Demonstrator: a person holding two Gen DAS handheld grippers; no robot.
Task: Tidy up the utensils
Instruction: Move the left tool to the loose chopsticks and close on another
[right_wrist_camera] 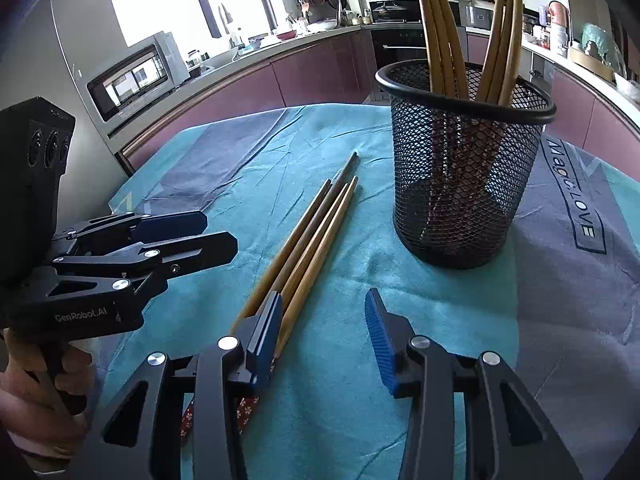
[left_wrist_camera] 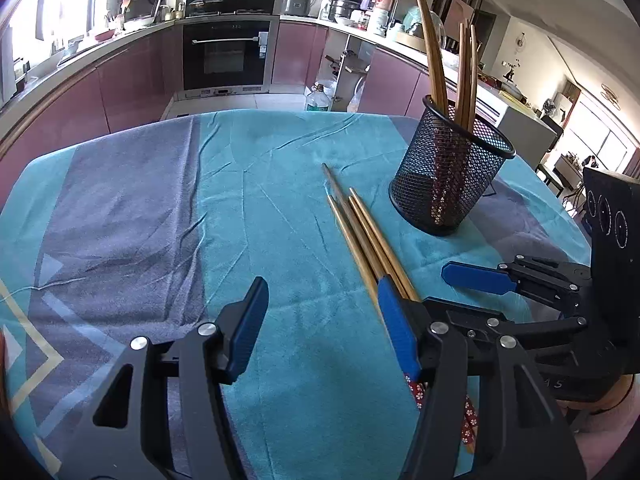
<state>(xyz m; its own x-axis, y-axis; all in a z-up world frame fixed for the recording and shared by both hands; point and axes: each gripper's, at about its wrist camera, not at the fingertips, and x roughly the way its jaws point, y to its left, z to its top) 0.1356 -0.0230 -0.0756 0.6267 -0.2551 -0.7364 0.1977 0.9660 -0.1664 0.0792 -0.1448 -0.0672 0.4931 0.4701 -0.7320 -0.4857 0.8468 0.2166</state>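
Observation:
Several loose wooden chopsticks (left_wrist_camera: 360, 232) (right_wrist_camera: 312, 248) lie side by side on the teal cloth, their red flowered ends toward me. A black mesh holder (left_wrist_camera: 448, 176) (right_wrist_camera: 464, 176) stands upright just beyond them, with more chopsticks (left_wrist_camera: 432, 52) (right_wrist_camera: 440, 32) standing in it. My left gripper (left_wrist_camera: 320, 320) (right_wrist_camera: 220, 230) is open low over the cloth; its right finger lies over the loose chopsticks and only cloth shows in its gap. My right gripper (right_wrist_camera: 324, 332) (left_wrist_camera: 436, 286) is open too, its left finger over the same chopsticks, nothing between its pads.
The teal and grey cloth (left_wrist_camera: 140, 208) covers the table to its far edge. Kitchen cabinets, an oven (left_wrist_camera: 226, 56) and cluttered counters ring the room behind. A person's hand (right_wrist_camera: 40, 380) grips the left gripper's handle. A microwave (right_wrist_camera: 136, 76) stands to the left.

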